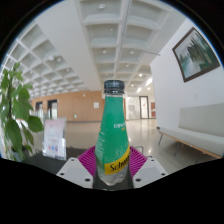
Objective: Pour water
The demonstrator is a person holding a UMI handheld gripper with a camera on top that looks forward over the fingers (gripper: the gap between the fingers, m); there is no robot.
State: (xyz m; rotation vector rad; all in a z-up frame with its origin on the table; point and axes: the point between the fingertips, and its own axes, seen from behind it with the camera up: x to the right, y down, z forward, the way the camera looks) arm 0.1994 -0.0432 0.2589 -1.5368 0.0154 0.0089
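Tool (112, 168) aimed level down a wide hall, clenched on green bottle (113, 130): magenta pads (89, 161) pressing both sides near its yellow label. Bottle upright between the fingers, grey cap on, filling the middle of the view. Off to the left, leafy plant (14, 112) close by, white sign (55, 137) just beyond it. Straight ahead past the bottle, open shiny floor (150, 133). On the right, white wall with framed picture (196, 52), long white bench (195, 137) beneath. Coffered ceiling (108, 35) overhead.

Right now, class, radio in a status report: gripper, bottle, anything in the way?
Gripper shut on green bottle, held upright. Cap on; no pouring yet. No cup in sight. Plant off to one side, clear.
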